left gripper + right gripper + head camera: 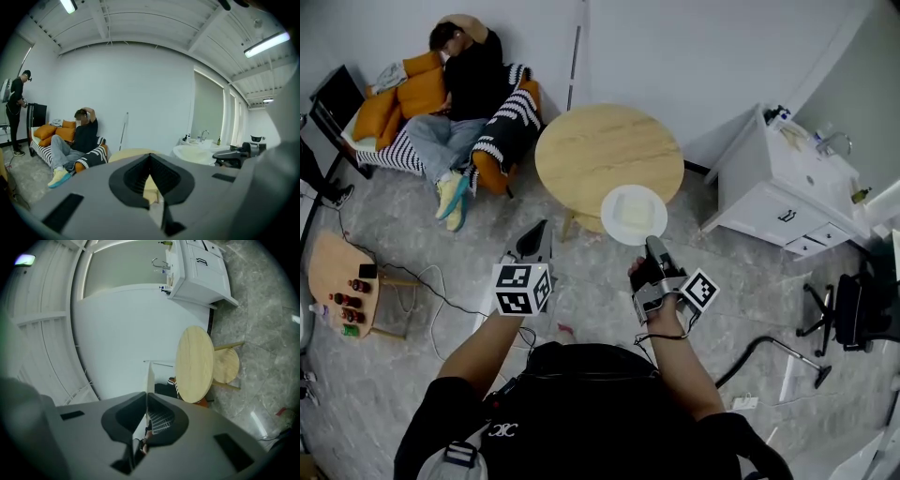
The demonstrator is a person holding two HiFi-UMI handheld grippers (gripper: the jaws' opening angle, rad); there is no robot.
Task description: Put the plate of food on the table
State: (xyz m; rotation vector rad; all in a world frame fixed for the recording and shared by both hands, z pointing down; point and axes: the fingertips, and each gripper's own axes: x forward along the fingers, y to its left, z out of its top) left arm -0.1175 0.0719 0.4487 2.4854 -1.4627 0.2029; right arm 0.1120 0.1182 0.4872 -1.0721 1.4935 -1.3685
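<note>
Over the counter's near edge: plate of food (610, 220), white and round, carrying a pale yellow slab (636, 211); whether it touches the wood cannot be told.
Right hand-held gripper (653, 245): jaws clamped on the plate's near rim (149, 373), which shows edge-on between them in the right gripper view.
Left hand-held gripper (540, 231): jaws closed together on nothing, held off the counter's near-left edge.
Counter (600, 150): round, light wood.
Beyond the counter's far-left edge: a person (467, 80) sits on a sofa (389, 108) with orange cushions.
</note>
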